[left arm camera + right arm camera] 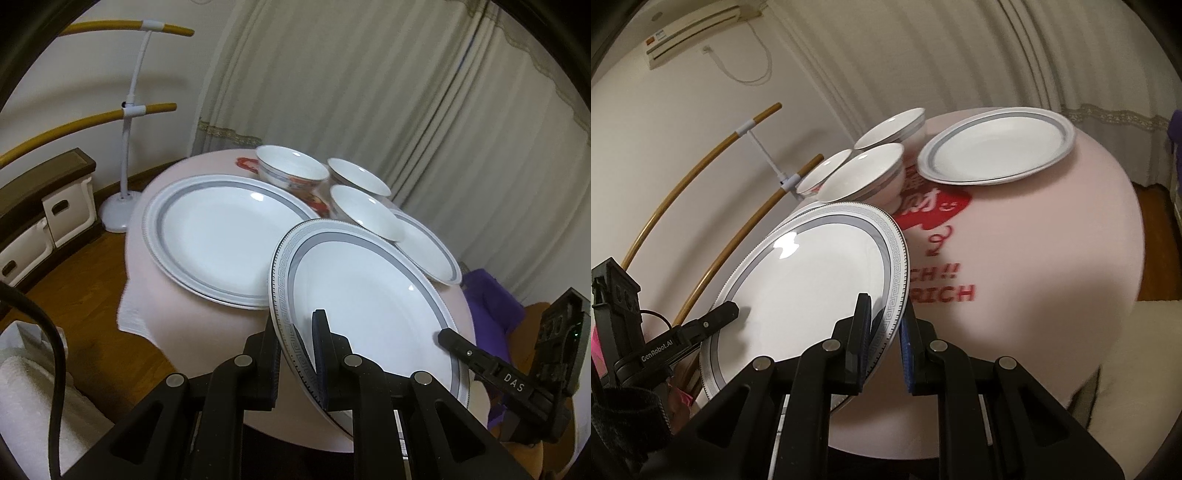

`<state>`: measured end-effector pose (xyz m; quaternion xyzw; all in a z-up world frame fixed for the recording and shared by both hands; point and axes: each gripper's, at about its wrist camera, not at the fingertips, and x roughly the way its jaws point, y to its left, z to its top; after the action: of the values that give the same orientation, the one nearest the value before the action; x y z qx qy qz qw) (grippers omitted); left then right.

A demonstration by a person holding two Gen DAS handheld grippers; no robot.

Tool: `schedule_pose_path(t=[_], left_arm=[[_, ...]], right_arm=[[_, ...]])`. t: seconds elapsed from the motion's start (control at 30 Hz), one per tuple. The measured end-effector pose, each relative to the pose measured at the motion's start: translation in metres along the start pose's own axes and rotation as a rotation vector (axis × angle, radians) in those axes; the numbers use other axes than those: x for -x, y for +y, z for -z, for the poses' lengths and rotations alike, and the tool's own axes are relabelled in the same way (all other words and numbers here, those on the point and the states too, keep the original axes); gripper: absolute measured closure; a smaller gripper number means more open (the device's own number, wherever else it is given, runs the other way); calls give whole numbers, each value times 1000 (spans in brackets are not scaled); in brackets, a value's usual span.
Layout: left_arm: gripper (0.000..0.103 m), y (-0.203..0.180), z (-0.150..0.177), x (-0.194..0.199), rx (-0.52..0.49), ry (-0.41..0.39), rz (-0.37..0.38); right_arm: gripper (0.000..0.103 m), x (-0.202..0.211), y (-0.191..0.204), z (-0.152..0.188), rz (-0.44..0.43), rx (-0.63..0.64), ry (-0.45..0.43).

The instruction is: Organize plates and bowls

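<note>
**Plate gripped at both rims, off the table**

Left tongs (301,354): clamped on near-left rim of plate (369,295), one pad above, one below. Right tongs (884,339): clamped on opposite rim of same plate (812,280), likewise pinched top and bottom. Each tong tip also seen from the other cam, resting at far edge of plate. Two-sided hold prob. chosen because plate is wide and slick; single pinch at one rim would lever and slip. Plate tilted, near edge apparently clear of table (221,325), so judged mid-carry, not resting.

Plate look: white, glossy, shallow well, grey band w/ key-pattern border and fine dotted edge. Ceiling light glares off the glaze.

Just beyond left tongs, to their left: big plate (221,236), same grey band, lying flat; looks like a second rim beneath it, so poss. a stack already, and likely target for the held one. Beyond right tongs, far right: plate 3 (997,147), flat, near table edge. Between those, past held plate: three bowls (291,166) (358,177) (365,214), white, grouped close, not nested; one w/ red-blue decoration outside.

Table: round, pink cloth w/ red print. Behind: curtain (369,74), stand (129,110) w/ yellow bars at far left.
</note>
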<state>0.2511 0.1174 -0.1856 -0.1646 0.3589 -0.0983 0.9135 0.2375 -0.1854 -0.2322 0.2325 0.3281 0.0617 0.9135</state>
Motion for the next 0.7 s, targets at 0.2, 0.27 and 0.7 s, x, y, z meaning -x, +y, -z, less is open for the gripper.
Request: schedule_pose_path(t=[0.2, 0.27, 0.7], left_arm=[[92, 21, -4, 14, 25, -18, -21], [92, 30, -6, 16, 38, -19, -29], [91, 63, -31, 11, 71, -28, -74]], right_arm=[[88, -19, 19, -3, -26, 19, 17], [88, -26, 26, -5, -32, 29, 24], [88, -68, 59, -20, -63, 65, 60]])
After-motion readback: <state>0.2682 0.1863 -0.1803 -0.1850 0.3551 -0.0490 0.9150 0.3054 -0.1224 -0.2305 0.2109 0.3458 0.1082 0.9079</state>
